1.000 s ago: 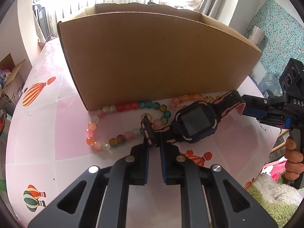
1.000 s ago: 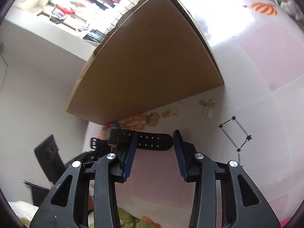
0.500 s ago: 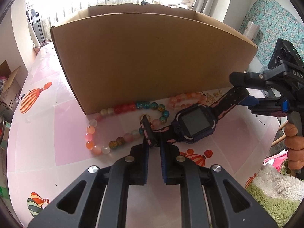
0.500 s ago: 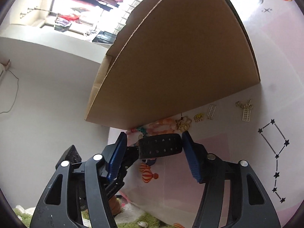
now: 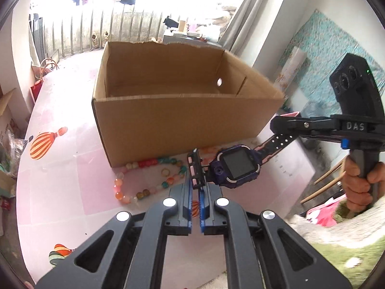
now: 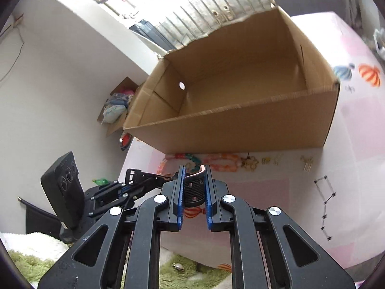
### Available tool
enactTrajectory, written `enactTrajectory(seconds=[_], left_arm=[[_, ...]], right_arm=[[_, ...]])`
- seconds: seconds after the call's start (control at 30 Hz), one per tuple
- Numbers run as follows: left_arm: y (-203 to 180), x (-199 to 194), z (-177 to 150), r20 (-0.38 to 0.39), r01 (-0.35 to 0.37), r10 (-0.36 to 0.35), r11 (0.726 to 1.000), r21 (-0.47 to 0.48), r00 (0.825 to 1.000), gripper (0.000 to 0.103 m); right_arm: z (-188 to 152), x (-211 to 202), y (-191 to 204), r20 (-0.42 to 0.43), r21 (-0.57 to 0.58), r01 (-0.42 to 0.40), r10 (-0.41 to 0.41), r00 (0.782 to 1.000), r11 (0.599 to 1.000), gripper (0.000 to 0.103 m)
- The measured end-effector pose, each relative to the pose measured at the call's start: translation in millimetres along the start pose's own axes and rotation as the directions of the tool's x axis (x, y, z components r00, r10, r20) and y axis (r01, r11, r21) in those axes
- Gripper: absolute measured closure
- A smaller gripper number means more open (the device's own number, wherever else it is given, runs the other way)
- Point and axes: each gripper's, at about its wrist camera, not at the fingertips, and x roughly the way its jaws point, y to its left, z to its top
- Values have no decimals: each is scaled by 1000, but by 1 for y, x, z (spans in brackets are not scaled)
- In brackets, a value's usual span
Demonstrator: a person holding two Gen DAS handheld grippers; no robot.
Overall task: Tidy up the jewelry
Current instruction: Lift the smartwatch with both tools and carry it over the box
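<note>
A pink tablecloth [image 5: 72,180] printed with hot-air balloons covers the table, and an open cardboard box [image 5: 182,125] stands on it, its inside bare as far as both views reach. In front of the box's near wall lies a string of coloured beads [image 5: 144,178], partly in a loop, with a small gold ring [image 5: 165,172] inside the loop. Further along the same wall, seen from the right wrist, are a gold flower-shaped piece [image 6: 250,161] and a few small gold trinkets [image 6: 306,162], too small to tell apart with any certainty; a thin chain with dark star links [image 6: 324,202] lies on the cloth off to the side.

The purple smartwatch [image 5: 237,166] hangs clear of the tablecloth, stretched between the two grippers just before the box. The left gripper [image 5: 195,187] is closed tight on the buckle end of the watch's strap, which stands edge-up between its blue pads. The right gripper [image 6: 194,190] has the perforated strap end bowed between its pads, and its jaws are closing on it, pads pressing both edges. In the left wrist view, a hand [image 5: 358,180] grips the right gripper's handle. Green and white shaggy fabric [image 6: 28,262] lies below the table edge.
</note>
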Motion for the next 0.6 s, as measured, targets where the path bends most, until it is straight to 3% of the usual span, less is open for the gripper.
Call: enactTrajectory(seconds=[0.13,0.2,0.27,0.33,0.4,0.43,0.53,0.6], left_arm=[[-1,-30,50,66,24,-26,999,33,997,99],[1,-33,81,72,18,-20,999,26,997,99],[1,-20,113,48,14,-15,1000,22,999,99],[0,8,142,6,-66,66,995,73,998,99],[1,45,163,-56,-191,201,971,146,978,99],[6,63,169,-108,-217,235,963,156,966,99],[22,109,177,-231,-242,268,961,135,935,99],[33,126,177,-249,-277,309,948,155,918,99]], right_arm=[[50,-23,14,65,-101,-20,26,998,995,91],[78,-24,5,62,-139,25,-16,998,990,91],[109,-3,-8,9,-136,40,-39,999,990,91],[131,32,-24,-62,-105,65,-72,996,992,91],[147,66,-38,-127,-80,81,-90,988,993,91],[151,83,-43,-152,-85,104,-116,982,991,91],[162,121,-55,-200,-133,186,-211,957,973,90],[163,138,-62,-238,-139,213,-241,941,967,88]])
